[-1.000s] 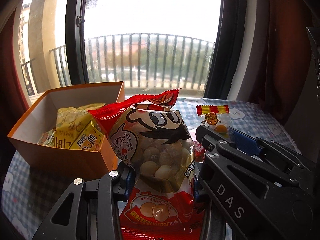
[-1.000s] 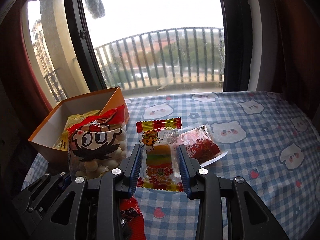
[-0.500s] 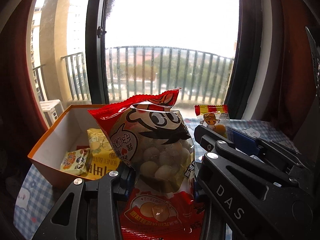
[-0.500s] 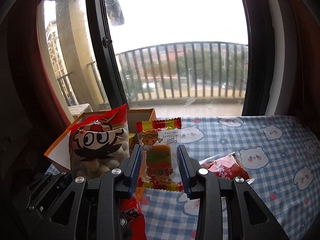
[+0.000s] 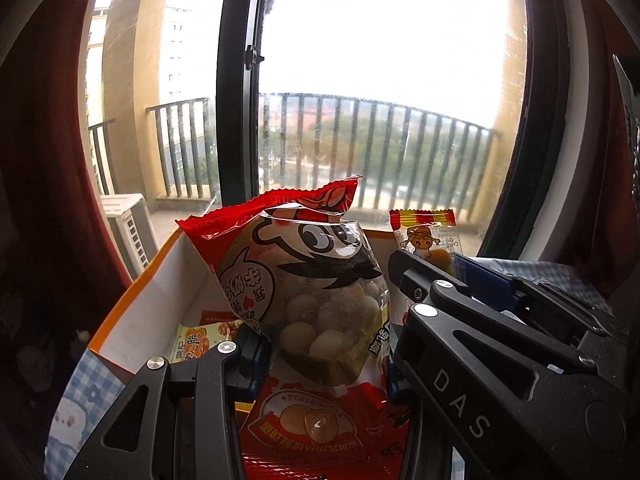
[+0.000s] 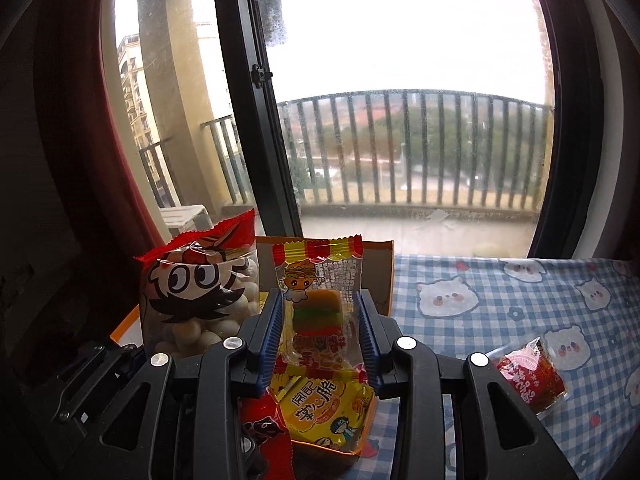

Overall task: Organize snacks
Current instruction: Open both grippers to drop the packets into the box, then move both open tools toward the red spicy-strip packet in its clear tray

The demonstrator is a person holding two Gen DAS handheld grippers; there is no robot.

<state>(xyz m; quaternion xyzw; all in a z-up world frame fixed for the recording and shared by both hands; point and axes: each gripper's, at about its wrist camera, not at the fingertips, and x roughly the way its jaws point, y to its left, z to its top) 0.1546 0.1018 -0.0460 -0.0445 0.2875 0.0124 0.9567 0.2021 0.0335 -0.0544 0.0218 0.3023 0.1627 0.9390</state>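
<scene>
Both hands have swung over to the box (image 5: 132, 312), the left gripper (image 5: 324, 344) clamped on the ball bag (image 5: 316, 280) and the right gripper (image 6: 318, 320) clamped on the gummy packet (image 6: 316, 280), both now above it, so dropping them in looks next.

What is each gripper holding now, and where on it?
Left gripper: red ball-snack bag, lower middle. Right gripper: burger gummy packet, by its side edges.
</scene>
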